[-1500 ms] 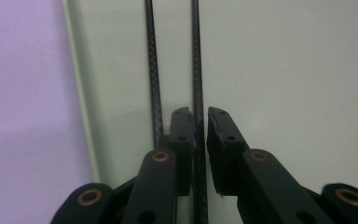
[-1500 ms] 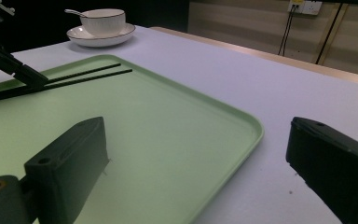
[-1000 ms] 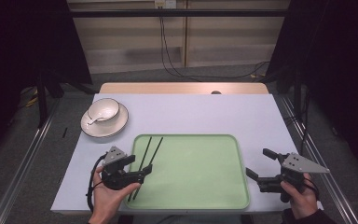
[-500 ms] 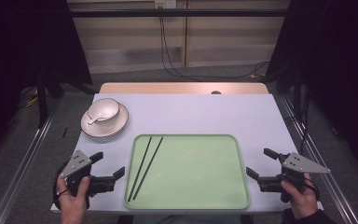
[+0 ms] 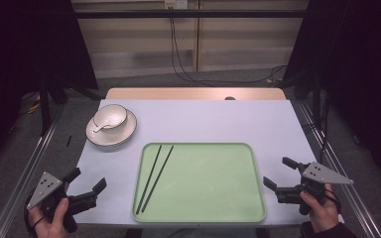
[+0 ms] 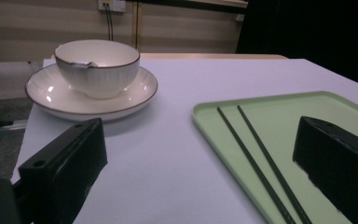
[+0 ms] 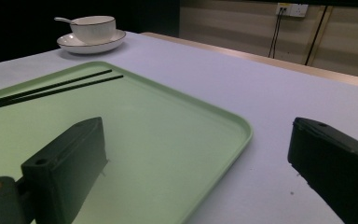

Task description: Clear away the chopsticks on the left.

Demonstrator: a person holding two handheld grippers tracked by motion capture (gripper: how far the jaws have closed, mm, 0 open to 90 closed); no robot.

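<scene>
A light green tray (image 5: 213, 203) lies at the front middle of the white table. Two black chopsticks (image 5: 155, 176) lie side by side along its left part, also seen as chopsticks (image 6: 256, 163) and chopsticks (image 7: 51, 88). A white bowl (image 5: 110, 117) with a spoon in it stands on a saucer (image 5: 124, 134) at the back left. My left gripper (image 5: 86, 179) hovers open at the front left corner, left of the tray, holding nothing. My right gripper (image 5: 281, 172) is open at the tray's right edge, also holding nothing.
The table's wooden back edge (image 5: 193, 93) runs behind the white cover. Metal rails (image 5: 25, 173) flank both sides of the table. Cables (image 5: 178, 59) hang against the far wall. The bowl (image 6: 97, 65) and saucer (image 6: 65, 100) stand just ahead of the left gripper.
My left gripper has let go of the chopsticks on the tray and drawn back left to the table's front corner. The right gripper has stayed put.
</scene>
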